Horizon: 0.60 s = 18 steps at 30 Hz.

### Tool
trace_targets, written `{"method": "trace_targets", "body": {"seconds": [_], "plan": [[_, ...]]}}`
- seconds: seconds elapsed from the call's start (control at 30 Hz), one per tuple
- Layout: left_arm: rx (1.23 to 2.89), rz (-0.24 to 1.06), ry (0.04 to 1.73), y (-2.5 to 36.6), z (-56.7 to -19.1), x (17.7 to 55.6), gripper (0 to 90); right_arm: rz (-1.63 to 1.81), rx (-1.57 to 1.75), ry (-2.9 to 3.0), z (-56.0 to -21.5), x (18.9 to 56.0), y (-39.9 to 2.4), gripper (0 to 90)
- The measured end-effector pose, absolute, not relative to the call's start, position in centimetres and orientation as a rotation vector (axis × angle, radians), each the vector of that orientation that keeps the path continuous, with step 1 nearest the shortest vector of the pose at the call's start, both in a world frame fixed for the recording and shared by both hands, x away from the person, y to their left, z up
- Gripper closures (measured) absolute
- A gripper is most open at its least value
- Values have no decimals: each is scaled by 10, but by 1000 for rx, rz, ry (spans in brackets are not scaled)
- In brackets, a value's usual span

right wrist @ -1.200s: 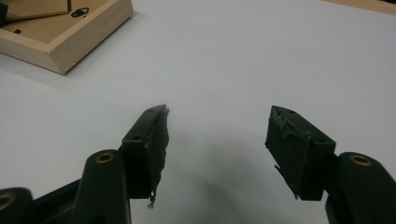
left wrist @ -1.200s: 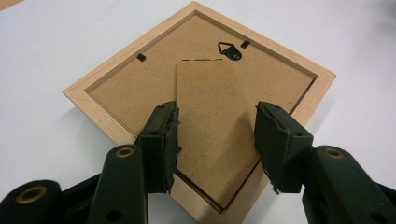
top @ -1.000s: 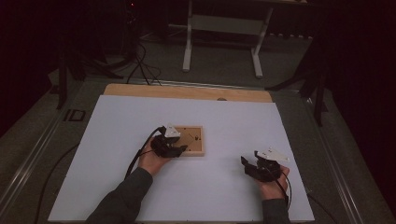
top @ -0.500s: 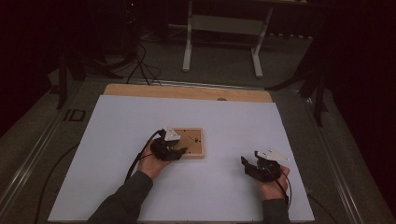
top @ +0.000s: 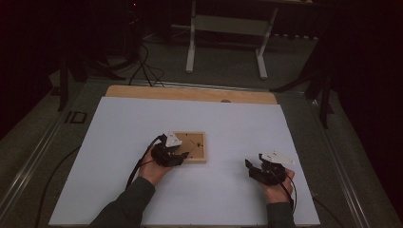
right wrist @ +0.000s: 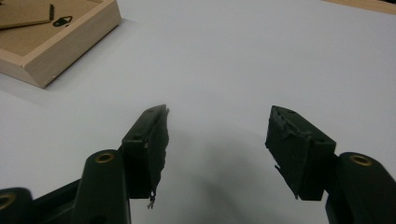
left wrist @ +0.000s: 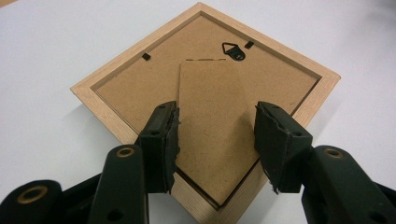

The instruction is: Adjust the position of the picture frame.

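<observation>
Left gripper (left wrist: 215, 140) fingers stand wide, gripping nothing, straddling the stand flap (left wrist: 212, 126) of the face-down picture frame (left wrist: 112, 88) on the table (top: 119, 123) (right gripper (right wrist: 217, 142) open, idle); close squarely on the flap's edges.

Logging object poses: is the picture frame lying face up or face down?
Face down: the picture frame shows its brown backing board, hanger and stand flap upward.
</observation>
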<state>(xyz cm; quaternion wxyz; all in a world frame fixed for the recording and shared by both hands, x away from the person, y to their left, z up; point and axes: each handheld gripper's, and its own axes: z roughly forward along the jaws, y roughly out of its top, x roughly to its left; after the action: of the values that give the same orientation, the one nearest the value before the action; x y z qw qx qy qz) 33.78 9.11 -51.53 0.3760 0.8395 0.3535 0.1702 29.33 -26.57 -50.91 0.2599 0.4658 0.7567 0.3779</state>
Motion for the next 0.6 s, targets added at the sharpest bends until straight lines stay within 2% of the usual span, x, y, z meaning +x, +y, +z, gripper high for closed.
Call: {"method": "trace_targets", "body": {"seconds": [0.6], "plan": [[2140, 441, 925, 92, -515, 328, 507, 1026, 1254, 2051, -509, 294, -265, 382]]}}
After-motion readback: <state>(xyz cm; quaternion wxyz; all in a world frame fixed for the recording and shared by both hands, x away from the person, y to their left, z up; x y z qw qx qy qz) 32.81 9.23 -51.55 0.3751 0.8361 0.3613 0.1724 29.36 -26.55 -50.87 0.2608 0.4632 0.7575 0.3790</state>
